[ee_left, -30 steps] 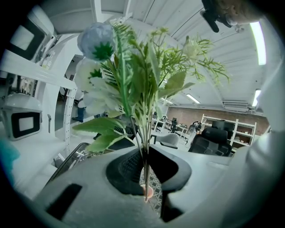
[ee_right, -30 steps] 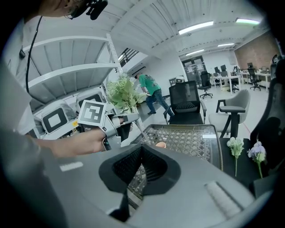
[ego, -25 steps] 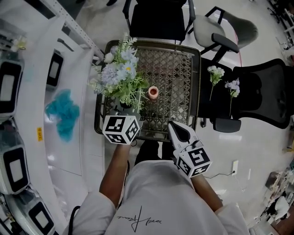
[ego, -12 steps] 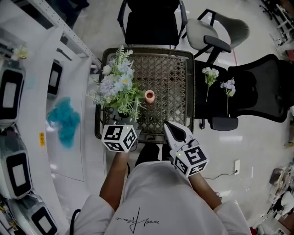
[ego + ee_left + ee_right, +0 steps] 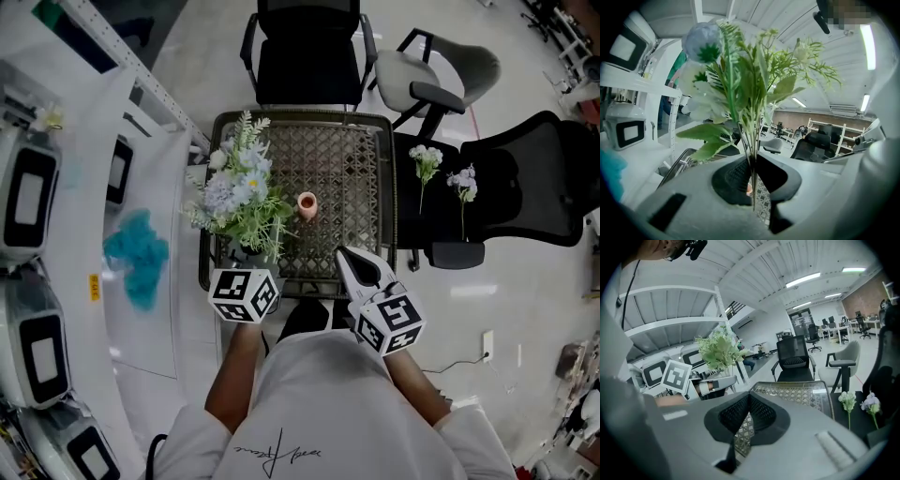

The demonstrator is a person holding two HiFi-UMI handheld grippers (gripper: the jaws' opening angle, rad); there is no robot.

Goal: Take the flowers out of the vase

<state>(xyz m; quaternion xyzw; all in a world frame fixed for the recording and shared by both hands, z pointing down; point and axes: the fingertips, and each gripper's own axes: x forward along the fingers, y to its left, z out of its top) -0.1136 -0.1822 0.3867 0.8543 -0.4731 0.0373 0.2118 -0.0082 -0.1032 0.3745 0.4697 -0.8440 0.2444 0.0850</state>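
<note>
Over the near left corner of the bench (image 5: 347, 159), the flowers (image 5: 239, 192) stand as one upright bunch of pale blue and white blooms and green fern. Their foliage spreads so wide in the head view that you cannot make out the vase beneath it, nor whether the stems are clear of it. In the left gripper view, your left gripper (image 5: 752, 173) has its fingers (image 5: 731, 176) drawn narrow on the thin green stems (image 5: 751, 145), which run up between the pads. The blooms fill most of that view, and their tops are cut off at the frame's upper edge. From above, the marker cube (image 5: 244, 295) covers those fingers.

Your right gripper (image 5: 749, 401) hangs over the bench's near edge, well apart from the bunch. Its fingers (image 5: 736, 416) meet at the tips with nothing between them.

A small pink pot (image 5: 307, 202) stands on the lattice just right of the bunch; what it is stays unclear. A white loose flower (image 5: 427, 161) and a purple loose flower (image 5: 462, 180) lie side by side on the black chair (image 5: 506, 202) to the right.
</note>
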